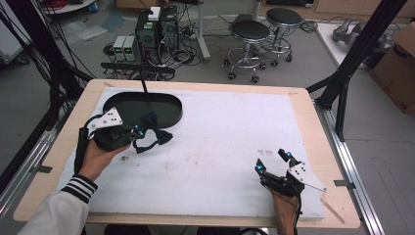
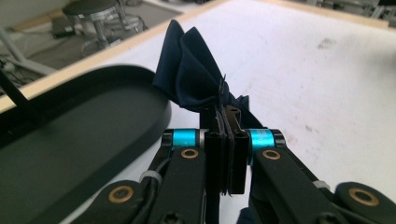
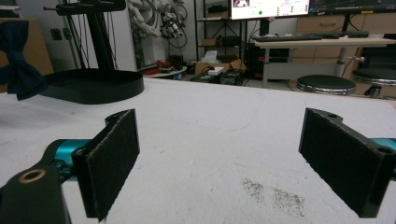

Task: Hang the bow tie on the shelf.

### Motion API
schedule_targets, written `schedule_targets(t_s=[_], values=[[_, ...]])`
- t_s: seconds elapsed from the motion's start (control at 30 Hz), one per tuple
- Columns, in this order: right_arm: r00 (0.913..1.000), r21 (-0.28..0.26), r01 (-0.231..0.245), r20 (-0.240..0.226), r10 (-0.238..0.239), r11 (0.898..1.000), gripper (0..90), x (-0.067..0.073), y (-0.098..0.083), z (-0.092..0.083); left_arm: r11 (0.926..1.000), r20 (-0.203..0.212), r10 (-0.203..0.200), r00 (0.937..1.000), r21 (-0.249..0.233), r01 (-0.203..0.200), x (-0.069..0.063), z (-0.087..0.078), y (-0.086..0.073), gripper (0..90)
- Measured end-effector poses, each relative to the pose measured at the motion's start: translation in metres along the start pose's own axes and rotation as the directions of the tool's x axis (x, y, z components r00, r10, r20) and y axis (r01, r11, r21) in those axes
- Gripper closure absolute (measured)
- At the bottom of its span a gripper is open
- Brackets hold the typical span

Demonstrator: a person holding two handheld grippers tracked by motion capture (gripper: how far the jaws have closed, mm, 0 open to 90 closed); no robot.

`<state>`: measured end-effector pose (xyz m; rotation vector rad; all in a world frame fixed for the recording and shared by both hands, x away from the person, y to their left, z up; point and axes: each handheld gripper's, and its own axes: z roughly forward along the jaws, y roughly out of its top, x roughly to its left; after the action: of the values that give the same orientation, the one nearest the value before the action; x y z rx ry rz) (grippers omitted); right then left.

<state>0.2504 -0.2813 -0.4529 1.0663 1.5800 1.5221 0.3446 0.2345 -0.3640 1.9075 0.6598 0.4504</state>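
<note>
A dark blue bow tie (image 2: 194, 70) is pinched at its middle in the closed left gripper (image 1: 139, 133), just beside the near rim of the black oval tray (image 1: 169, 117). The tray's long axis is laid across the table. The right gripper (image 1: 274, 160) is held open, well apart from the tray, with bare white mat between.

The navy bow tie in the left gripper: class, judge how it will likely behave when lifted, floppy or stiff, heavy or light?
The bow tie is probably soft: its fabric folds and bunches where the left gripper pinches it. Its strap droops in a loop, so it will likely dangle and swing. It seems light, since a thin pinch holds it beside the black tray.
</note>
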Motion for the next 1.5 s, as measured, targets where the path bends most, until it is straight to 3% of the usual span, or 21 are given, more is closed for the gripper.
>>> schedule_targets(t_s=[0.1, 0.4, 0.73, 0.87, 1.1, 1.2, 1.5], values=[[1.0, 0.0, 0.0, 0.0, 0.0, 1.0, 11.3, 0.0, 0.0, 0.0, 0.9988, -0.009, -0.004, 0.9999, -0.048, 0.003, 0.002, -0.003, 0.008, 88.3], [1.0, 0.0, 0.0, -0.001, 0.0, 1.0, 11.3, 0.0, 0.0, 0.0, 0.9937, -0.035, -0.023, 0.9991, -0.111, 0.019, 0.011, -0.003, 0.025, 88.3], [1.0, 0.0, 0.002, -0.002, -0.002, 1.0, 11.3, 0.0, 0.0, 0.0, 0.9882, -0.088, -0.007, 0.9961, -0.153, -0.006, 0.023, 0.0, 0.055, 88.3], [1.0, 0.0, 0.001, -0.002, -0.001, 1.0, 11.3, 0.0, 0.0, 0.0, 0.9854, -0.105, -0.019, 0.9943, -0.17, 0.001, 0.029, 0.002, 0.065, 88.3], [1.0, -0.002, 0.007, 0.001, -0.007, 1.0, 11.3, 0.0, 0.0, 0.001, 0.981, -0.177, -0.052, 0.9828, -0.193, 0.017, 0.04, 0.005, 0.069, 88.3], [1.0, 0.004, 0.002, -0.001, -0.002, 1.0, 11.3, 0.0, 0.0, 0.0, 0.9769, -0.19, -0.074, 0.979, -0.211, 0.033, 0.045, 0.006, 0.07, 88.3], [1.0, 0.004, 0.01, 0.0, -0.01, 1.0, 11.3, 0.0, 0.0, 0.001, 0.9707, -0.246, -0.081, 0.9659, -0.239, 0.021, 0.057, 0.013, 0.077, 88.3]])
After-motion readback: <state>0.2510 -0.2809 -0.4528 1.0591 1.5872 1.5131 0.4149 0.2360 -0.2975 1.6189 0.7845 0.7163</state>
